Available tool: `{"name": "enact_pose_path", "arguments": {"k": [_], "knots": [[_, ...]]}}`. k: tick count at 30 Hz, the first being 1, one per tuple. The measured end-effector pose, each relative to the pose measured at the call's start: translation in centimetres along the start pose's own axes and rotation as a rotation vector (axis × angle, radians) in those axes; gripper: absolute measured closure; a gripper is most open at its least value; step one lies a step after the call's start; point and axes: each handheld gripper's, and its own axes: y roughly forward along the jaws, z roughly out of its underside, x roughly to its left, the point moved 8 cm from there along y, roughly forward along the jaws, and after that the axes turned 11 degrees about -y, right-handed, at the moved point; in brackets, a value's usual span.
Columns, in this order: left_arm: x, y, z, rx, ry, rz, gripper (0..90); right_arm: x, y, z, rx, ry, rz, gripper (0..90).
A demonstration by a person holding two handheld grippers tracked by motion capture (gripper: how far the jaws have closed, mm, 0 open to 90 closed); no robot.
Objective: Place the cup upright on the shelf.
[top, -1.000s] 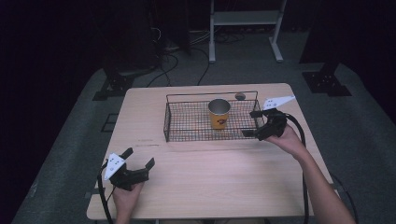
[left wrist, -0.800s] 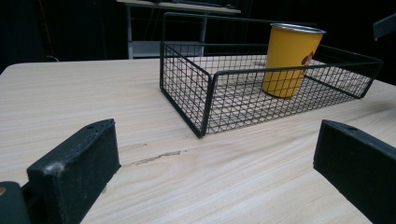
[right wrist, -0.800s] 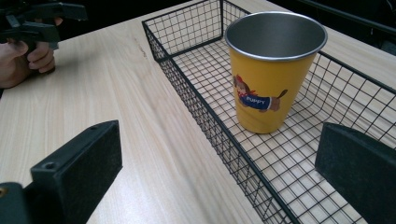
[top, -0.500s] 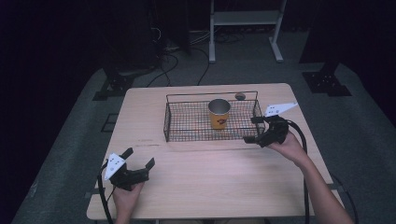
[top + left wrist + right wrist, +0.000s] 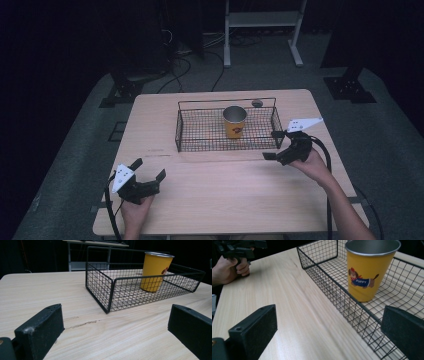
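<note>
Yellow cup standing upright inside the wire basket near the table's far edge. Both tongs wide and empty: left gripper by the near-left corner, right gripper beside the basket's right end. Looks basically done.

**Materials / finish**

Counter: pale wood-grain top, smooth, matt, slight sheen; one scuffed mark in front of the basket. Basket: thin black wire mesh, metal, matt coating. Cup: yellow glossy outside with a printed dog graphic, bare brushed metal inside and at the rim. Left tongs and right tongs: black matt plastic jaws, edges slightly worn.
</note>
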Motion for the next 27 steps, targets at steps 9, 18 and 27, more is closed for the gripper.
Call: {"name": "enact_pose_path", "arguments": {"k": [9,18,27], "knots": [[0.0,0.0,0.0,-0.001,0.001,0.0,0.0,1.1,-0.2,1.1,-0.012,0.007,0.006,0.1],[0.0,0.0,0.0,-0.001,0.0,0.0,0.0,2.0,-0.3,1.8,-0.014,0.011,0.005,0.1],[0.0,0.0,0.0,-0.001,-0.001,0.0,0.0,2.6,-0.3,2.9,-0.008,0.02,0.008,0.1]]}}
